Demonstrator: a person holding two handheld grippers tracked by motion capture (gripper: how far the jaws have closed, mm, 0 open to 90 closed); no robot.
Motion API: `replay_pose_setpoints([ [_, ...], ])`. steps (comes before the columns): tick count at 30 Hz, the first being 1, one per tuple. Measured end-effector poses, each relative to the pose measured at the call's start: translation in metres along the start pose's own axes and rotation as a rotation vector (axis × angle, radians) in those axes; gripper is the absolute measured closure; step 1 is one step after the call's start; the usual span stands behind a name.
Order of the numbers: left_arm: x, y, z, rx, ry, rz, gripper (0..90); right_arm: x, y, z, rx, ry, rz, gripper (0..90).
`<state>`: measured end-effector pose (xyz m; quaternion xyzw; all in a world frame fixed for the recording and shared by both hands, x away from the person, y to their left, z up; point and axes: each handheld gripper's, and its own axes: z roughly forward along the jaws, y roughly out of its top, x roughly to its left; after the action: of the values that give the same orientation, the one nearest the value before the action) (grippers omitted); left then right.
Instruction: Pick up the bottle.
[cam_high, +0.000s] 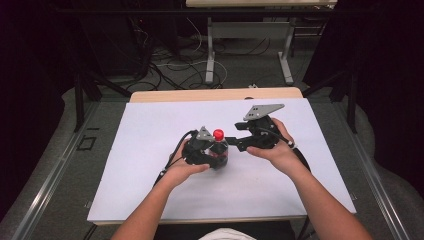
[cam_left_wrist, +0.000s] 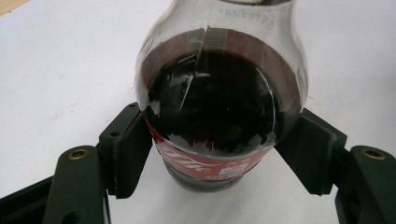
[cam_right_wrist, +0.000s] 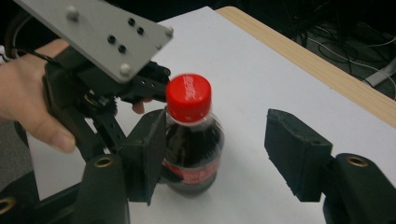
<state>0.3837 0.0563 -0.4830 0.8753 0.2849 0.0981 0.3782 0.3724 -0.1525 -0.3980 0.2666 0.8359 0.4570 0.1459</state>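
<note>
1. The cola bottle (cam_high: 219, 150) stands upright near the middle of the white sheet (cam_high: 150, 130) covering the table (cam_high: 200, 94).
2. The left gripper (cam_left_wrist: 219, 144) clasps the bottle's body at the label, a jaw pressed on each side.
3. The right gripper (cam_right_wrist: 219, 154), at the bottle's 3 o'clock, has its jaws spread wide beside the red cap (cam_right_wrist: 188, 95).
</note>
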Motion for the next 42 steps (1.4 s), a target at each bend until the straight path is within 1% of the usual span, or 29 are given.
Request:
replay_pose_setpoints([
  [1, 0.000, 0.001, 0.001, 0.004, -0.003, 0.003, 30.4, 0.000, 0.000, 0.000, 0.000, 0.000, 0.000, 42.7],
  [3, -0.001, 0.003, 0.004, -0.011, -0.004, -0.011, 30.4, -0.001, 0.001, 0.002, -0.007, 0.006, 0.013, 44.4],
  [4, 0.000, 0.004, 0.004, -0.003, -0.009, -0.001, 30.4, -0.002, 0.002, 0.004, -0.015, 0.008, 0.030, 45.4],
  [6, -0.001, 0.006, 0.007, -0.009, -0.009, -0.003, 30.4, -0.004, 0.003, 0.005, -0.020, 0.008, 0.043, 47.6],
  [7, -0.001, 0.007, 0.007, -0.002, -0.008, 0.001, 30.4, -0.004, 0.003, 0.006, -0.017, 0.010, 0.049, 47.8],
  [11, -0.003, 0.010, 0.011, 0.002, -0.007, 0.007, 30.4, -0.006, 0.004, 0.009, -0.008, 0.011, 0.061, 49.5],
  [12, -0.003, 0.012, 0.010, 0.020, -0.014, 0.015, 30.5, -0.006, 0.004, 0.010, -0.006, 0.007, 0.061, 50.0],
  [13, -0.005, 0.012, 0.012, 0.006, -0.004, 0.013, 30.5, -0.006, 0.004, 0.010, -0.006, 0.007, 0.061, 50.0],
  [14, -0.005, 0.012, 0.012, 0.008, -0.008, 0.016, 30.4, -0.006, 0.005, 0.013, 0.007, -0.009, 0.055, 51.0],
  [15, -0.006, 0.013, 0.012, 0.005, -0.009, 0.015, 30.4, -0.006, 0.005, 0.013, 0.007, -0.009, 0.055, 51.0],
  [16, -0.007, 0.013, 0.012, 0.007, -0.009, 0.020, 30.4, -0.006, 0.006, 0.016, 0.022, -0.014, 0.054, 51.4],
  [17, -0.008, 0.014, 0.013, -0.004, -0.009, 0.025, 30.5, -0.006, 0.006, 0.018, 0.020, -0.013, 0.055, 51.5],
  [19, -0.008, 0.015, 0.012, -0.001, -0.011, 0.028, 30.5, -0.006, 0.006, 0.019, 0.024, -0.005, 0.060, 51.6],
  [20, -0.009, 0.015, 0.012, -0.001, -0.014, 0.031, 30.4, -0.005, 0.006, 0.023, 0.029, -0.017, 0.063, 51.8],
  [23, -0.009, 0.016, 0.012, 0.001, -0.010, 0.034, 30.5, -0.006, 0.007, 0.026, 0.026, -0.017, 0.070, 52.9],
  [24, -0.010, 0.015, 0.012, 0.004, -0.012, 0.025, 30.5, -0.005, 0.008, 0.026, 0.027, -0.019, 0.072, 53.3],
  [30, -0.012, 0.015, 0.012, -0.001, -0.014, 0.025, 30.4, -0.004, 0.009, 0.030, 0.033, -0.015, 0.076, 56.9],
  [31, -0.011, 0.016, 0.013, -0.005, -0.012, 0.035, 30.4, -0.003, 0.008, 0.032, 0.035, -0.011, 0.079, 57.3],
  [32, -0.011, 0.016, 0.012, 0.003, -0.014, 0.042, 30.5, -0.003, 0.008, 0.034, 0.040, -0.014, 0.062, 58.3],
  [33, -0.011, 0.015, 0.013, -0.003, -0.011, 0.035, 30.5, -0.003, 0.008, 0.034, 0.040, -0.014, 0.062, 58.3],
  [34, -0.011, 0.016, 0.012, 0.004, -0.013, 0.040, 30.5, -0.002, 0.008, 0.035, 0.042, -0.012, 0.065, 59.4],
  [36, -0.011, 0.015, 0.012, 0.006, -0.005, 0.040, 30.6, -0.001, 0.009, 0.036, 0.046, -0.010, 0.054, 60.8],
  [37, -0.011, 0.015, 0.013, -0.001, -0.002, 0.031, 30.6, -0.001, 0.009, 0.036, 0.047, -0.008, 0.054, 60.9],
  [39, -0.010, 0.015, 0.012, 0.009, -0.008, 0.043, 30.6, -0.002, 0.009, 0.036, 0.048, -0.008, 0.057, 61.0],
  [40, -0.010, 0.015, 0.011, 0.009, -0.009, 0.046, 30.7, -0.002, 0.009, 0.036, 0.049, 0.005, 0.059, 61.3],
  [41, -0.010, 0.015, 0.011, 0.009, -0.007, 0.046, 30.7, -0.003, 0.009, 0.036, 0.047, 0.008, 0.050, 61.3],
  [42, -0.011, 0.015, 0.011, 0.003, -0.013, 0.042, 30.7, -0.003, 0.010, 0.036, 0.052, 0.013, 0.050, 61.3],
])
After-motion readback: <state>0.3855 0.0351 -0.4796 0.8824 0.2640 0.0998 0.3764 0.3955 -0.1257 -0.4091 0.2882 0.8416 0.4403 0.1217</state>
